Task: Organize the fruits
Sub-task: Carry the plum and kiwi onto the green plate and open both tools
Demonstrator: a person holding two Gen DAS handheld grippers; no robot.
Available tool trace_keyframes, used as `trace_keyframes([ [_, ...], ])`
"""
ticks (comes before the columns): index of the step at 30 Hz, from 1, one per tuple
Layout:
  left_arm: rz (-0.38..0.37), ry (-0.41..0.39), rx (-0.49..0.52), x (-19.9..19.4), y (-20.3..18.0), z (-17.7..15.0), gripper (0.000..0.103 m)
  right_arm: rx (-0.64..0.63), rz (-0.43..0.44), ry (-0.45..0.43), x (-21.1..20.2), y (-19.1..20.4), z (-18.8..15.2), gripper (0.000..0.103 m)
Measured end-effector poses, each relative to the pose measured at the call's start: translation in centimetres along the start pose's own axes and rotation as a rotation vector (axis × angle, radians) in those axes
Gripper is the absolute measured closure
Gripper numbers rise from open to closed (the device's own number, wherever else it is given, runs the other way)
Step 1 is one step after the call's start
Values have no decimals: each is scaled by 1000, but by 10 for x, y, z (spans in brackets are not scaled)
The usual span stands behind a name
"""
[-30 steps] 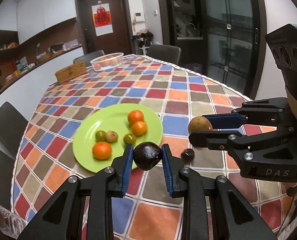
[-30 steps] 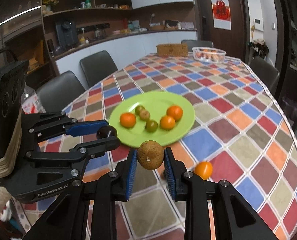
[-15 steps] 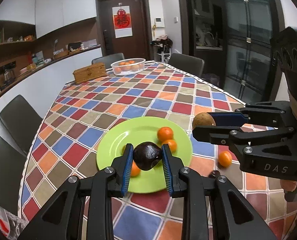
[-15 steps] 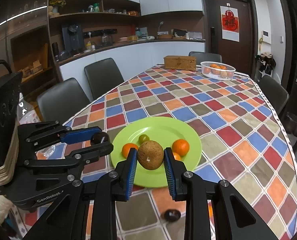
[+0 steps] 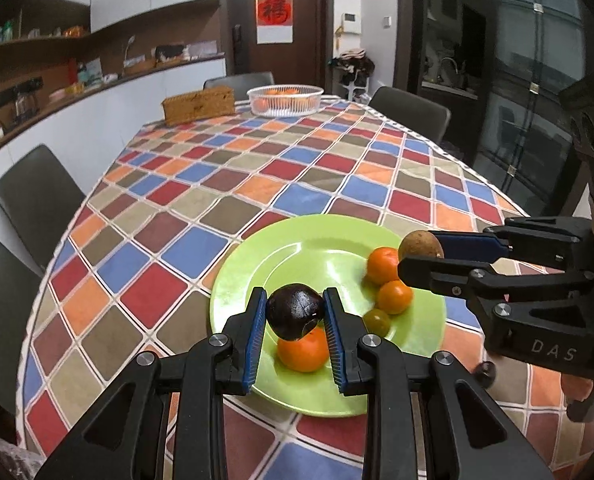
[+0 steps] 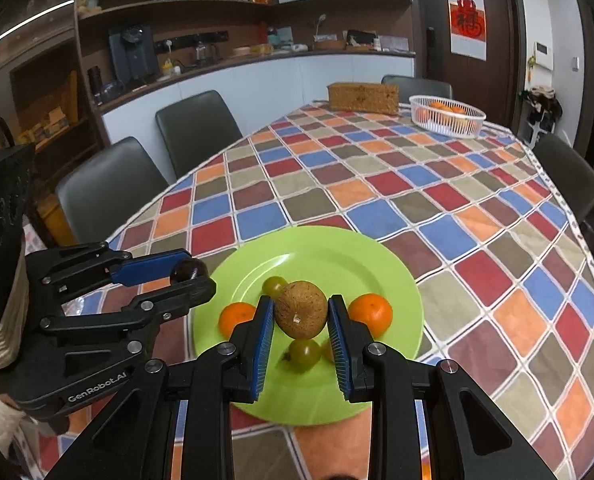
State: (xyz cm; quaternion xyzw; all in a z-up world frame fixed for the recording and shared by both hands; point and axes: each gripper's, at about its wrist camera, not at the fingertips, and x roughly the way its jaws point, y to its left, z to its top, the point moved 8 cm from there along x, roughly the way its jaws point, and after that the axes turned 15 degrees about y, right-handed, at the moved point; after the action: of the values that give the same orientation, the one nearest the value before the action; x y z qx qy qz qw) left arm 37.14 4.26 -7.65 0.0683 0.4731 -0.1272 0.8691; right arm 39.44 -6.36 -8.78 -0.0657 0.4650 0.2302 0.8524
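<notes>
My left gripper [image 5: 295, 312] is shut on a dark purple-brown fruit [image 5: 295, 311] and holds it above the near part of the green plate [image 5: 281, 256]. My right gripper [image 6: 301, 316] is shut on a rough brown fruit [image 6: 301, 309], also above the plate [image 6: 329, 248]. The plate holds oranges [image 5: 303, 350] [image 5: 383, 266] [image 5: 394, 297] and small green fruits [image 5: 378, 321] [image 6: 305, 354]. Each gripper shows in the other's view: the right one [image 5: 421, 250] over the plate's right side, the left one [image 6: 189, 274] at its left rim.
A small dark fruit [image 5: 484, 369] lies on the checkered tablecloth right of the plate. A white basket of oranges [image 5: 285, 100] and a wicker box [image 5: 199, 105] stand at the table's far end. Grey chairs [image 6: 195, 128] line the sides.
Both grippers, each still holding its fruit, have moved forward over the plate. The plate and its fruit now lie directly under the fingers.
</notes>
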Motion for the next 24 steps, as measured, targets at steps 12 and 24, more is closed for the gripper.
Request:
trace_keyframes([
  [12, 1, 91, -27, 50, 17, 1, 74, 24, -18, 98, 50, -13, 6, 74],
  [24, -31, 70, -52, 43, 17, -1, 69, 25, -22, 108, 55, -13, 2, 67],
])
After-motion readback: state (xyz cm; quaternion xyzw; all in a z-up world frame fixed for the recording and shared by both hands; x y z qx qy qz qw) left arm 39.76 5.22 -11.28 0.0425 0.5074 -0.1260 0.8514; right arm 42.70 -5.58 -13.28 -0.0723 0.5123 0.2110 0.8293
